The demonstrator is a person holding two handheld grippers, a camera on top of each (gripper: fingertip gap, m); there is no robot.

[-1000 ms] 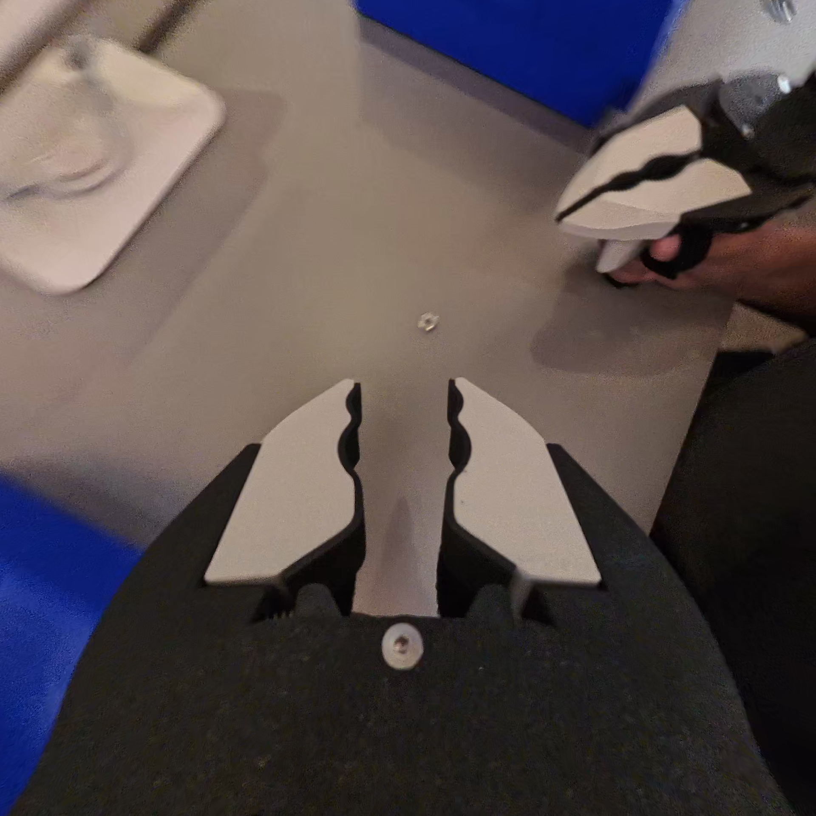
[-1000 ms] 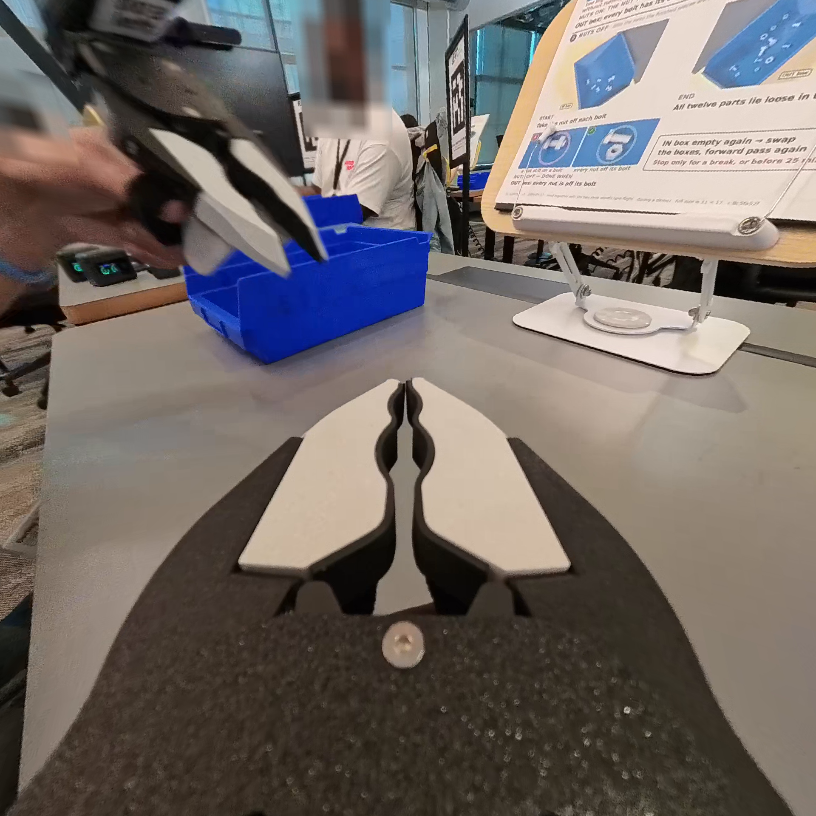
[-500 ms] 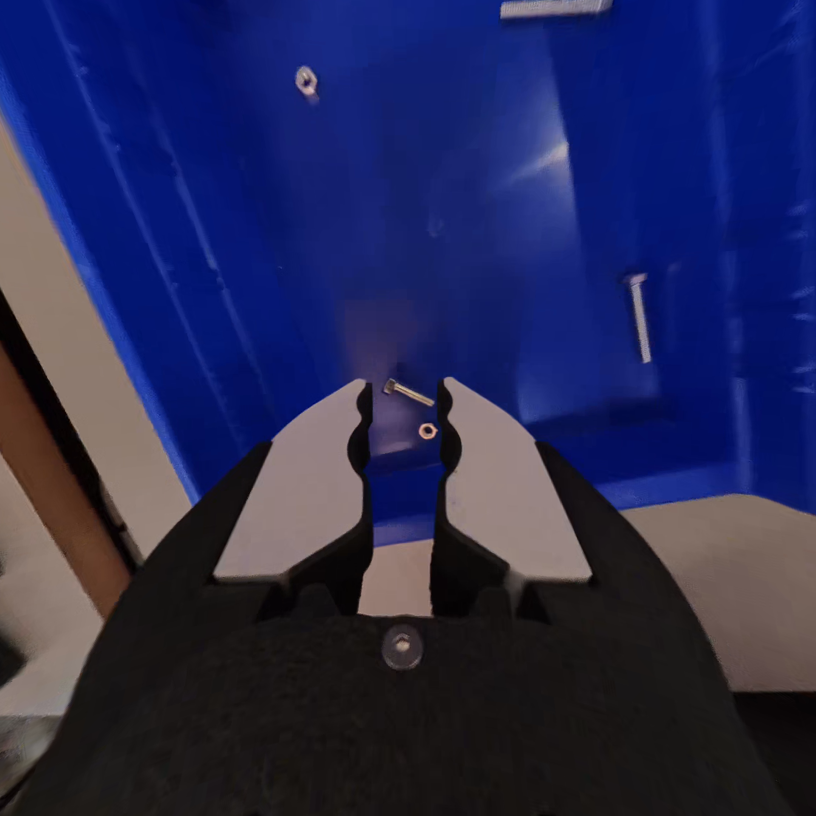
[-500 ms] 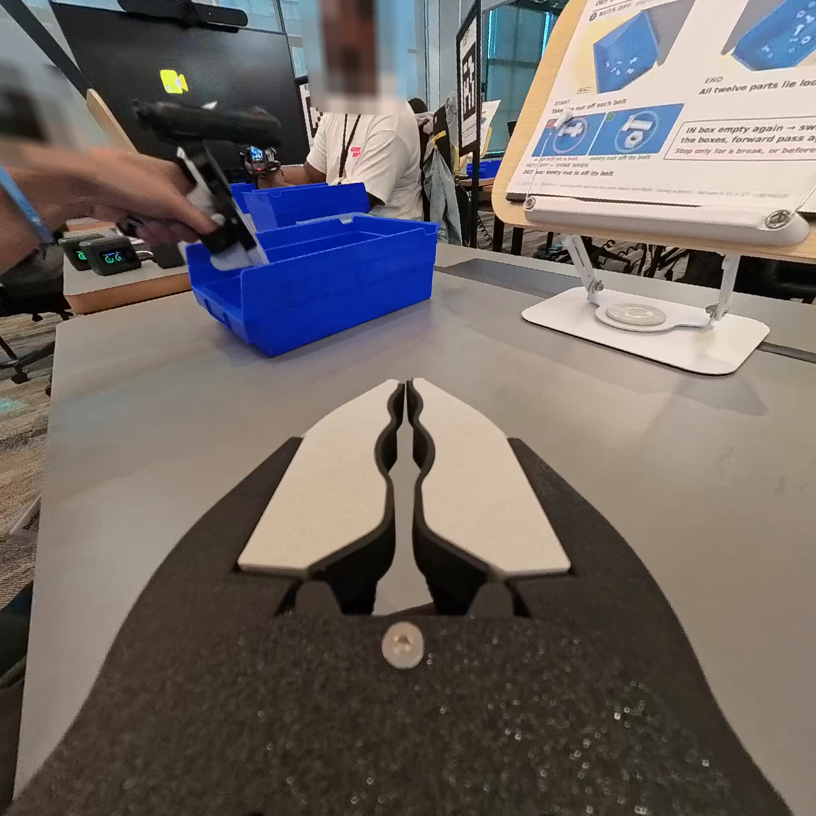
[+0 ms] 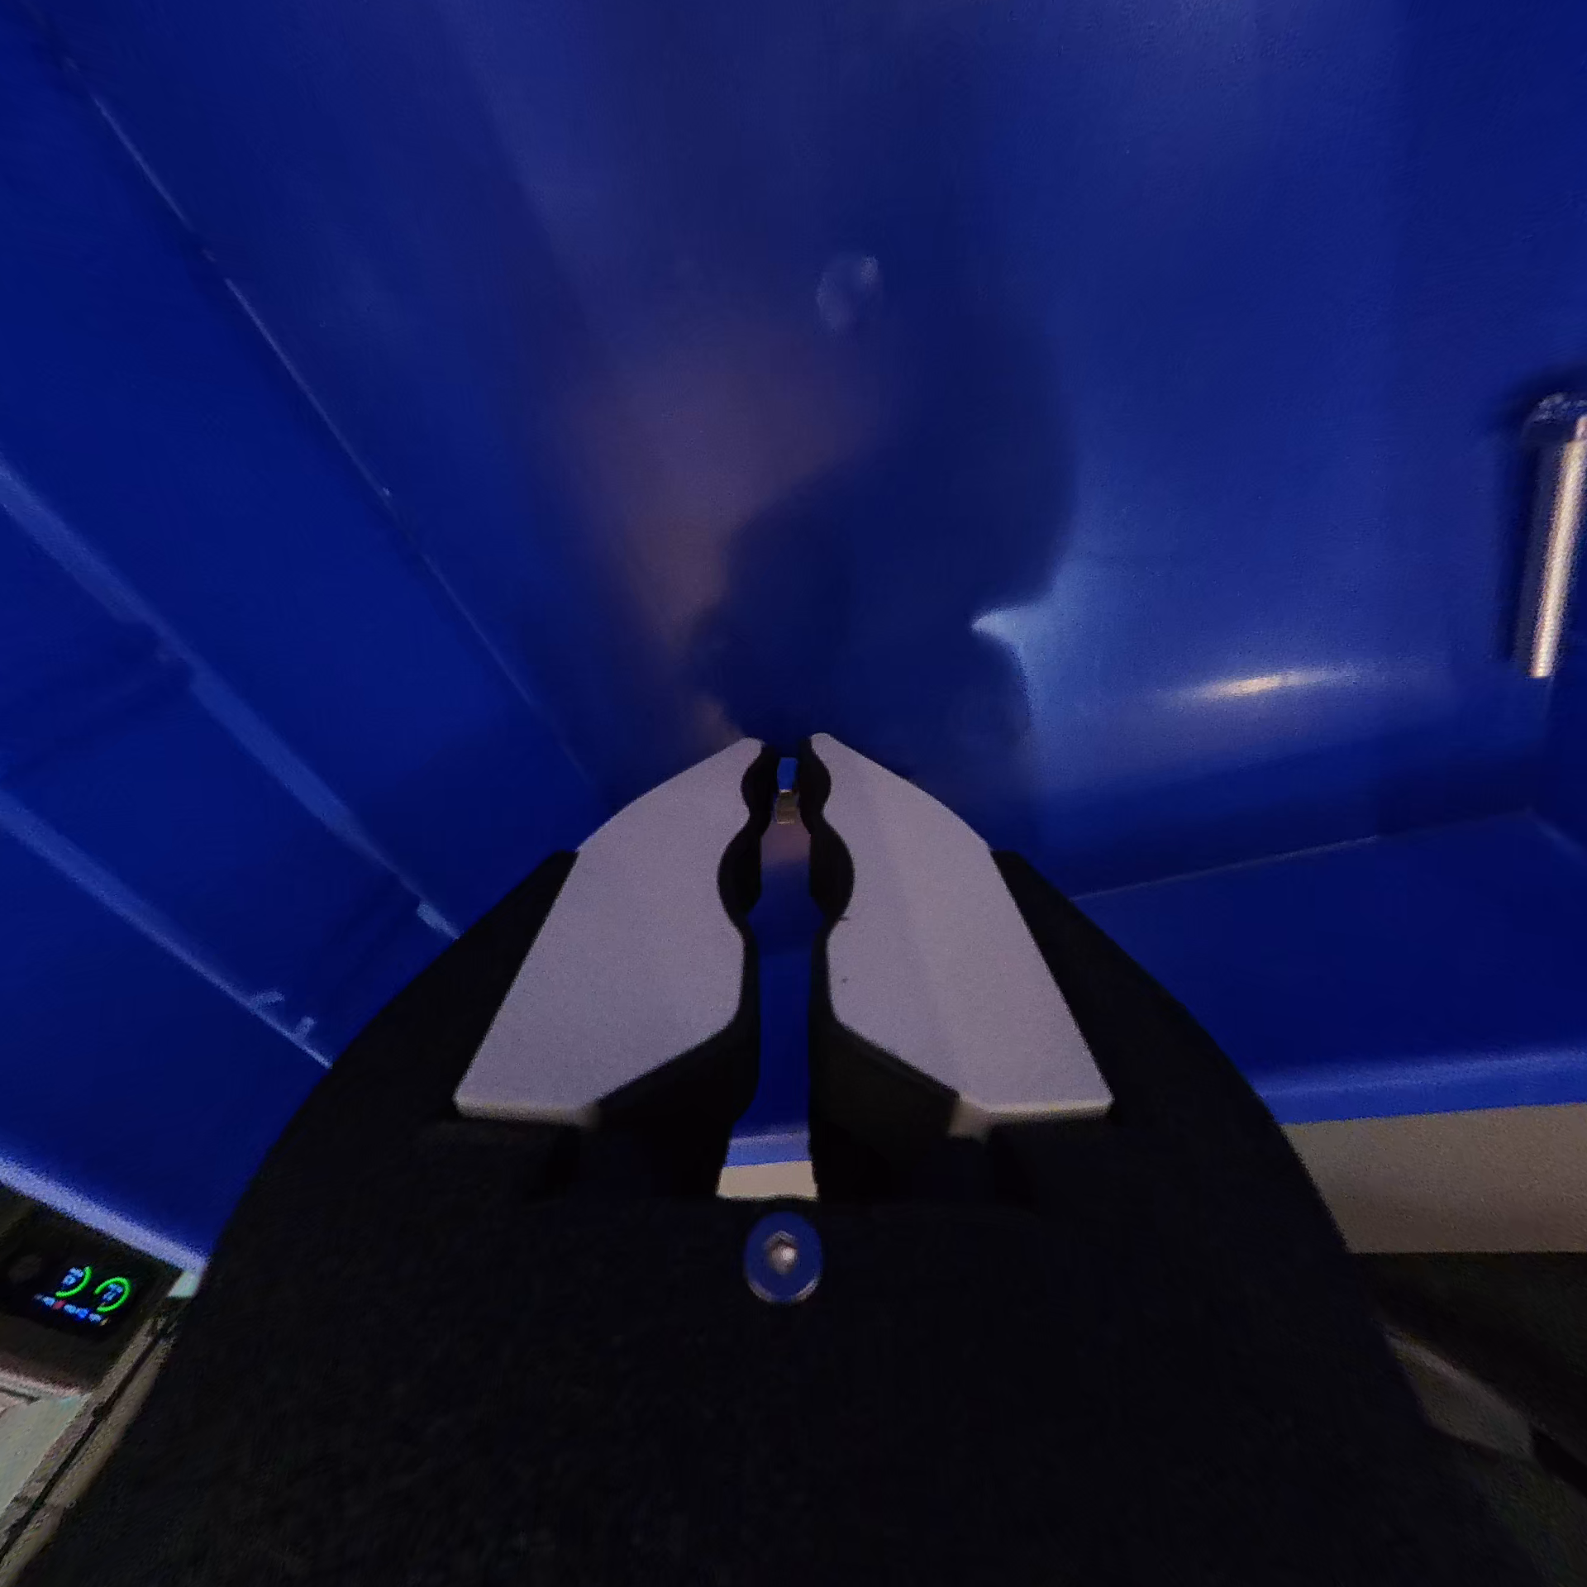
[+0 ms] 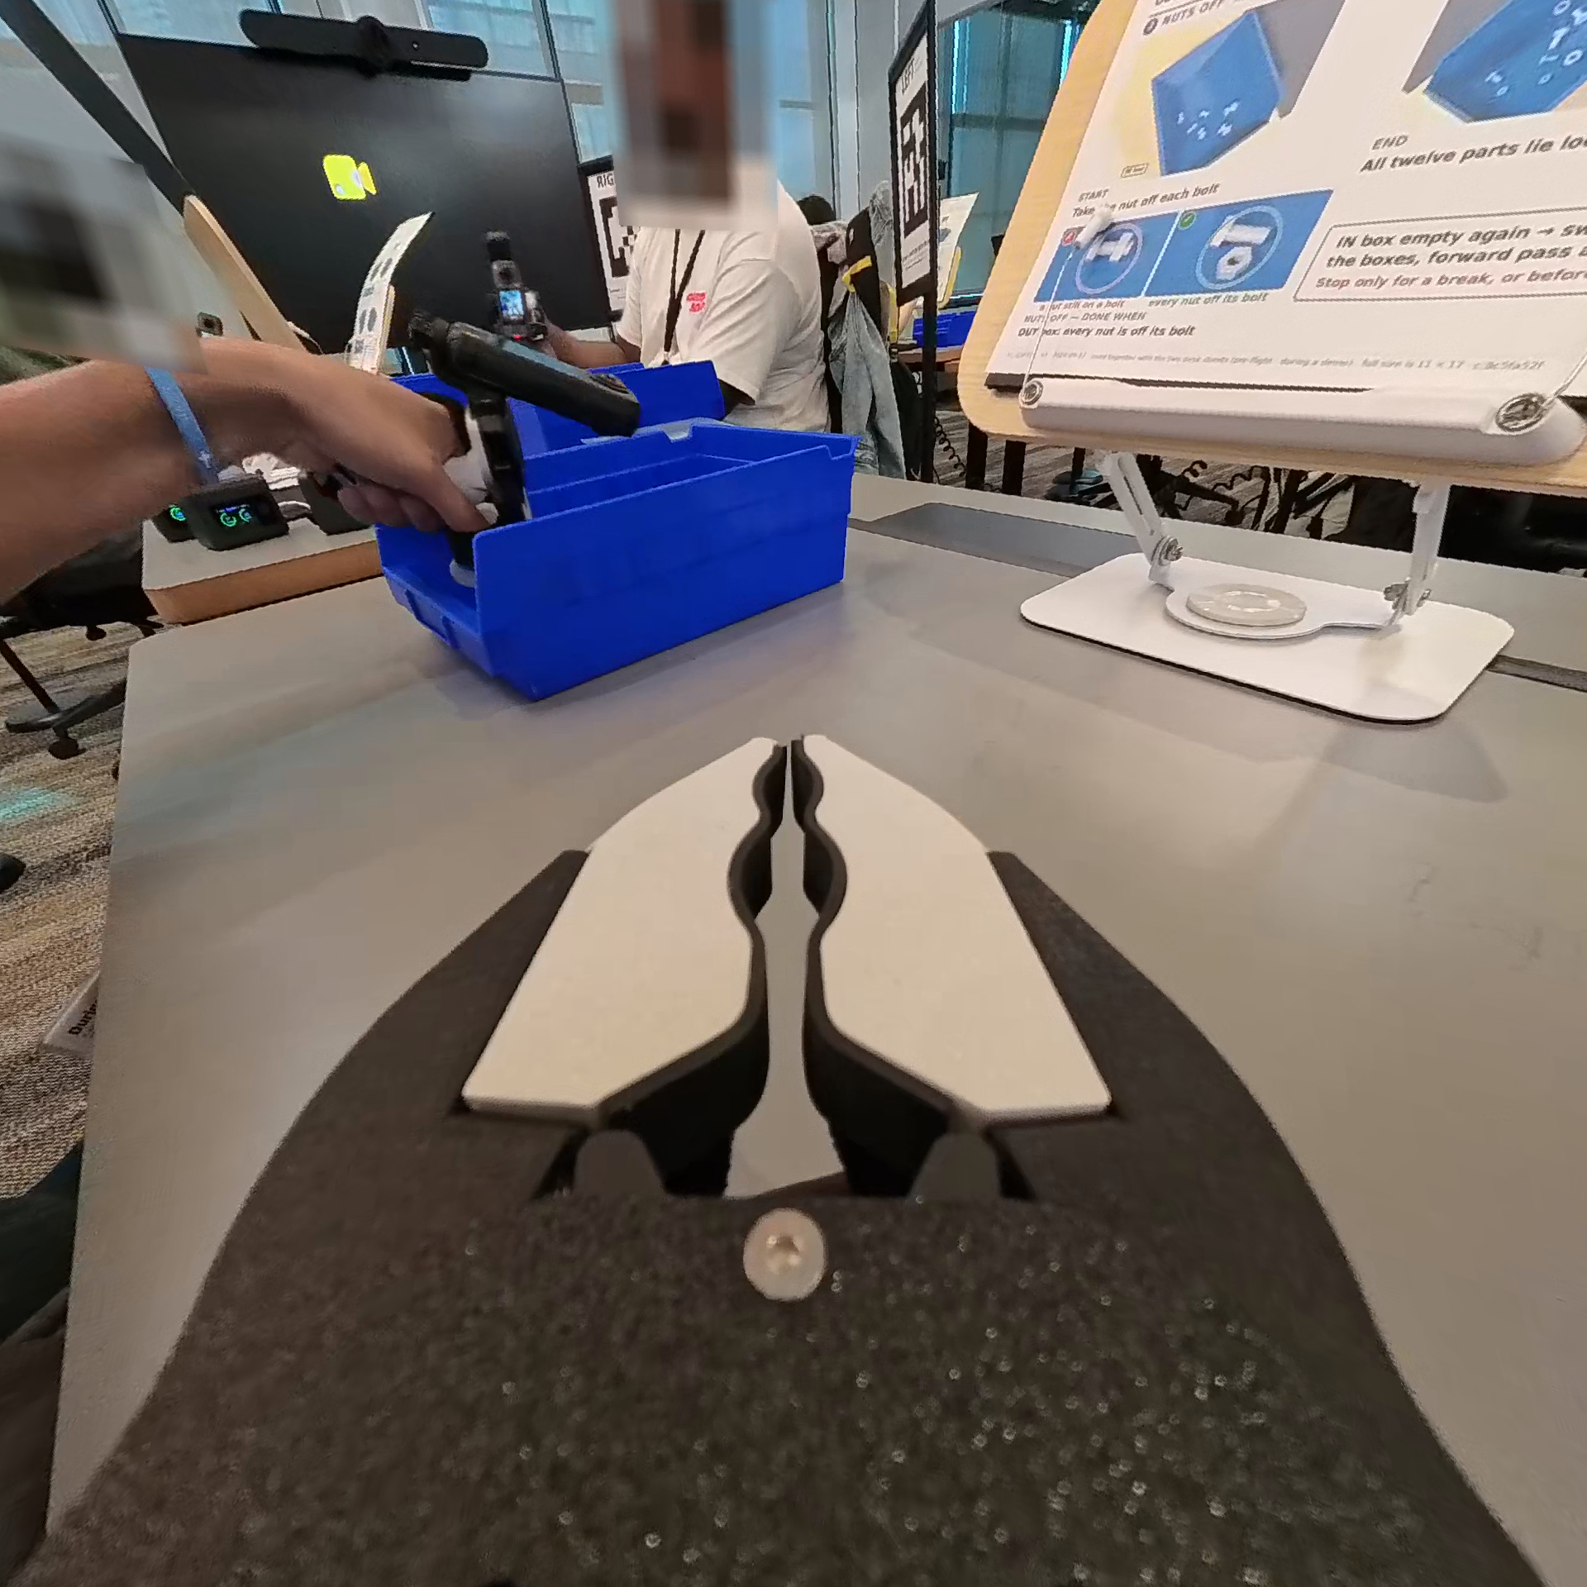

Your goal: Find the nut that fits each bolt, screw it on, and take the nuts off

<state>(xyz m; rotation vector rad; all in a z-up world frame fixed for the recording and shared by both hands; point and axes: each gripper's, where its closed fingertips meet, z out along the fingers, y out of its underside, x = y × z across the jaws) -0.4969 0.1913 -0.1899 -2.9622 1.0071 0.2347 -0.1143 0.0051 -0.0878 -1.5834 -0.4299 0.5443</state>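
My left gripper (image 5: 786, 756) is deep inside the blue bin (image 5: 429, 429), its tips close to the floor. The jaws are nearly closed on a small metal part (image 5: 786, 803); I cannot tell whether it is a bolt or a nut. A larger bolt (image 5: 1550, 532) lies at the bin's right side, and a blurred nut (image 5: 846, 292) lies farther in. In the right wrist view a hand holds the left gripper's black body (image 6: 515, 378) down into the bin (image 6: 653, 584). My right gripper (image 6: 788, 747) is shut and empty, low over the grey table (image 6: 1202, 902).
A white document stand (image 6: 1271, 635) holding an instruction sheet is at the table's far right. A second blue bin (image 6: 618, 404) sits behind the first. A small device with green displays (image 6: 232, 515) rests on a side table at left. A person sits beyond. Left tips to right tips: about 45 centimeters.
My left gripper swung from the table into the blue bin, dropped to its floor and closed on a small metal part. My right gripper stayed shut and almost still.
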